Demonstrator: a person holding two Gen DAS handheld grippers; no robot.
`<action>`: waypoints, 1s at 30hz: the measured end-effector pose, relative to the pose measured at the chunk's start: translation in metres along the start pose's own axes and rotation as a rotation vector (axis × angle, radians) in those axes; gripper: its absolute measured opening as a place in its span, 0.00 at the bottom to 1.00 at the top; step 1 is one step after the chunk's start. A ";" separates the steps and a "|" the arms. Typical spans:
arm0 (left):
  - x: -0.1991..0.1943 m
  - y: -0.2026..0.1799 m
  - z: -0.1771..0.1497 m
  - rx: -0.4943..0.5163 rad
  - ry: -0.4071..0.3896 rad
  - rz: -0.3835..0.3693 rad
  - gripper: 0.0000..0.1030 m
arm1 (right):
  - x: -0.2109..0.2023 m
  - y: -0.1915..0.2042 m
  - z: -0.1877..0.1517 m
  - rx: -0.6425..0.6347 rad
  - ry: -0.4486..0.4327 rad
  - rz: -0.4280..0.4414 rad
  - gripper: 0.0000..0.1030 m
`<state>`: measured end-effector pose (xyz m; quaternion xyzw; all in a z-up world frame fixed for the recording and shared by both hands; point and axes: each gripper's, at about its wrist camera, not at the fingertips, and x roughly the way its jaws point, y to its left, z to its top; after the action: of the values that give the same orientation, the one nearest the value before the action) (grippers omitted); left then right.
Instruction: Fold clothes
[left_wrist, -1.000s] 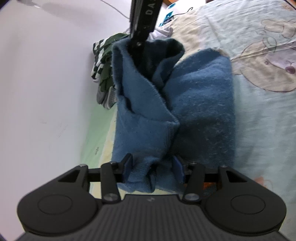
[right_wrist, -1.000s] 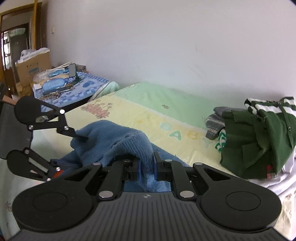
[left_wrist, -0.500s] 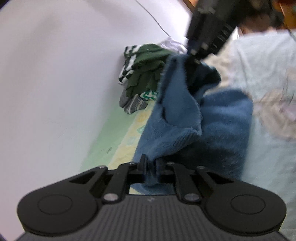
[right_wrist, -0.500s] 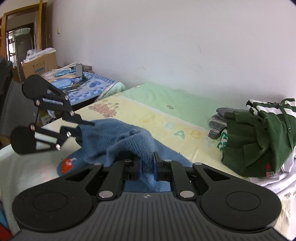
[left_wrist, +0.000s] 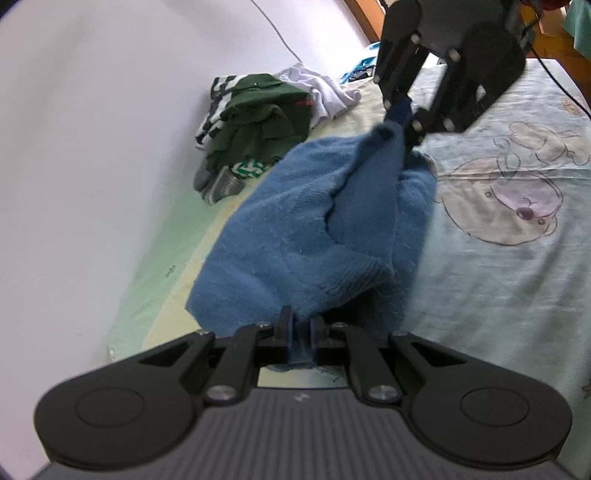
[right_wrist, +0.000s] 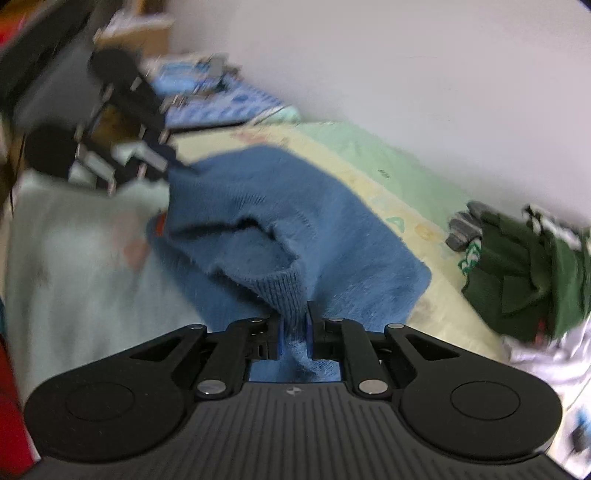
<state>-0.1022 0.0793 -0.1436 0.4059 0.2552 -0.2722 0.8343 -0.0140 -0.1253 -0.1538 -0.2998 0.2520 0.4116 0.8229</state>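
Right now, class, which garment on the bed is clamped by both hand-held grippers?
The blue sweater; the green striped top, white garment and grey socks lie untouched by the wall.

The left gripper (left_wrist: 300, 334) is showing a matte black ribbed body, two round side discs, silver screws on angled linkage arms and blue-padded fingers (left_wrist: 284, 332). The right gripper (right_wrist: 294, 334) is wearing the same black build.

A home bedroom; cartoon-print bedsheet (left_wrist: 517, 258); heaped clothes (left_wrist: 255, 122) against a plain wall (left_wrist: 92, 147)
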 end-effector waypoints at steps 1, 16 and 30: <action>0.000 0.000 0.000 -0.003 0.001 -0.008 0.07 | 0.003 0.007 -0.002 -0.055 0.010 -0.011 0.11; 0.011 -0.016 -0.007 0.113 0.024 -0.012 0.02 | -0.015 0.011 0.011 -0.216 0.048 0.066 0.34; 0.009 -0.013 -0.003 0.133 0.030 -0.028 0.04 | 0.028 0.038 0.028 -0.221 -0.024 0.046 0.12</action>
<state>-0.1052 0.0726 -0.1585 0.4610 0.2548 -0.2942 0.7974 -0.0259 -0.0726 -0.1643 -0.3779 0.2021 0.4591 0.7782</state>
